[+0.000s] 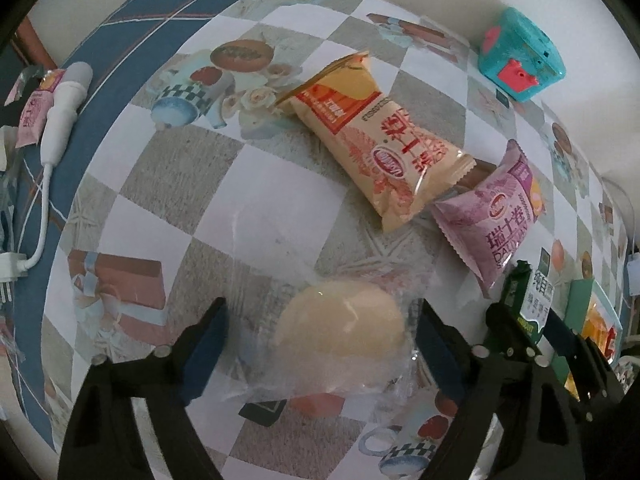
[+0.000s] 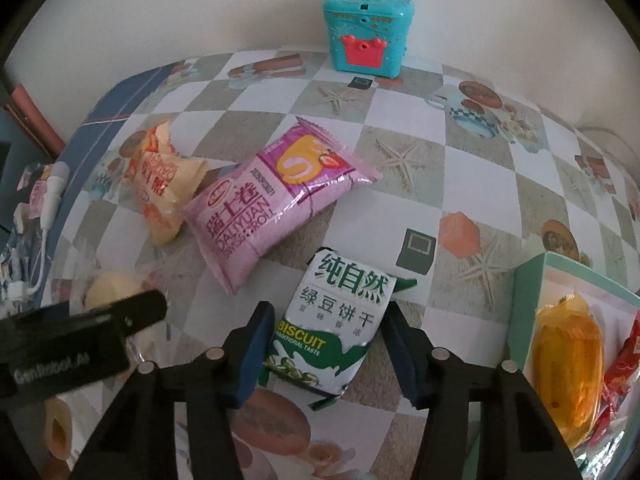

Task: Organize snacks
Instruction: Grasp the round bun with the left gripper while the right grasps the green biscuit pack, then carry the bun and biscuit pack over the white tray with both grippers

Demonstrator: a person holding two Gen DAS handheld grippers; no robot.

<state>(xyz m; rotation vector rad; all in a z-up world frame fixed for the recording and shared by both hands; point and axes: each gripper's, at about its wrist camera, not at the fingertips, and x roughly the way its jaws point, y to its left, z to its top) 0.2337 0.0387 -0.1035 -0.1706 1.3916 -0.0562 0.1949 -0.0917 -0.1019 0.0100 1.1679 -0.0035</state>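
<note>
A teal toy chest (image 2: 367, 34) with a red clasp stands upright at twelve o'clock in the right wrist view, against the pale wall (image 2: 200, 4), on the checkered surface (image 2: 420, 184). In the left wrist view, a white plug and cable (image 1: 60, 108) lie at nine o'clock on a blue-striped cloth (image 1: 160, 12).

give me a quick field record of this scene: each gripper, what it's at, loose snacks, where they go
left gripper: open, straddling clear-wrapped bun
right gripper: open, straddling green biscuit pack
loose snacks: orange pack, its end touching pink swiss roll pack
container: mint box at right, already holding an orange-wrapped snack and a red one
other: teal toy box by the wall
surface: checkered tablecloth
</note>
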